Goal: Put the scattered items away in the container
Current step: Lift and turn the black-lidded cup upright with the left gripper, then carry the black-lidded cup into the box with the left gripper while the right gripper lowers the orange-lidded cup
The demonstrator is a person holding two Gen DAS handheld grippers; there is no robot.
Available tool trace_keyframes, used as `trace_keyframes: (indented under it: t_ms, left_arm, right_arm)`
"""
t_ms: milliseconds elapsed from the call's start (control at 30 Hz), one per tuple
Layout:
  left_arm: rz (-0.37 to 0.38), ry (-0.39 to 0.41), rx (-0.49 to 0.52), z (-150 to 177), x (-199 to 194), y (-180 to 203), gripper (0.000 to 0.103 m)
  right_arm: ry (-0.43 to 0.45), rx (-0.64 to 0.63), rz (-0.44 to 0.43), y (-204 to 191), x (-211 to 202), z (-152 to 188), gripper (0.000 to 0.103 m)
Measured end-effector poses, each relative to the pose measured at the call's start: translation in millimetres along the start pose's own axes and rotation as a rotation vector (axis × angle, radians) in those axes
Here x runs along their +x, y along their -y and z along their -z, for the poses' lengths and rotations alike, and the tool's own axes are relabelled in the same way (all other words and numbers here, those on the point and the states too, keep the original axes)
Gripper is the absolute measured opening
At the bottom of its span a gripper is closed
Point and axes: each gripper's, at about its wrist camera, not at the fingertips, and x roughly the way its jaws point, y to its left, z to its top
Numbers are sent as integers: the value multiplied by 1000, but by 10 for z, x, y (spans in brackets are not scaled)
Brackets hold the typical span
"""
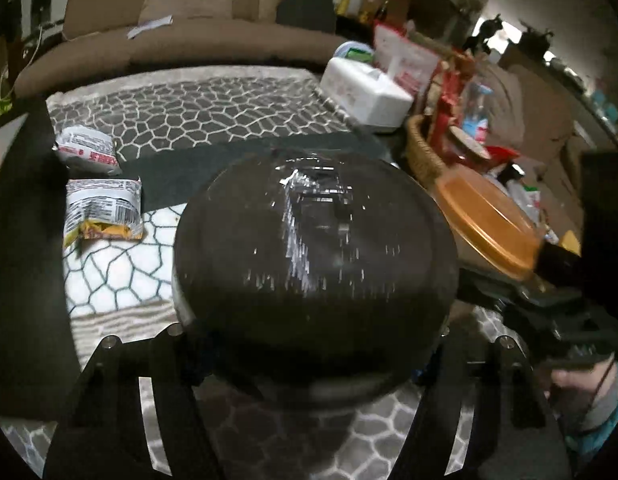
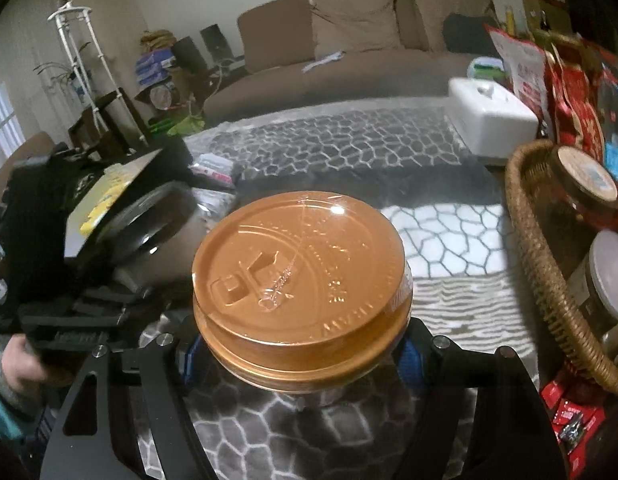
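The left gripper (image 1: 313, 344) was clenched on a dark-lidded cup (image 1: 315, 256), which filled the space between its two fingers, its sides meeting the blue pads. The cup's black lid, wrapped in glinting film, faced the camera. Ahead of this claw and off to its left, two snack packets (image 1: 103, 208) lay on the honeycomb-patterned cloth (image 1: 213, 112), one just beyond the other.

The right gripper (image 2: 301, 350) was likewise grasping a cup with a gold lid (image 2: 299, 276), held between its fingers with the blue pads against the sides below the lid's rim. To this claw's right stood the wicker basket (image 2: 545, 264), already holding jars and red packages, near the gold-lidded cup but apart from it. A white box (image 2: 493, 120) sat farther ahead on the right. To the claw's left, the other gripper carried its dark cup, a person's hand (image 2: 23, 364) in a teal sleeve gripping the handle.
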Motion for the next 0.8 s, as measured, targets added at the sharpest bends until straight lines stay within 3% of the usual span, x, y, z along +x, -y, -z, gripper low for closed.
trace_keyframes:
  t_ms: [367, 667, 800]
  left_arm:
    - [-26, -1, 5, 70, -403, 10, 67]
    - [-45, 62, -17, -12, -1044, -121, 67]
    - [-59, 103, -40, -6, -1403, -275, 67]
  right_arm:
    - [-15, -29, -27, -335, -160, -114, 76]
    - [8, -106, -58, -817, -502, -432, 76]
    - [18, -123, -114, -1129, -596, -595, 76]
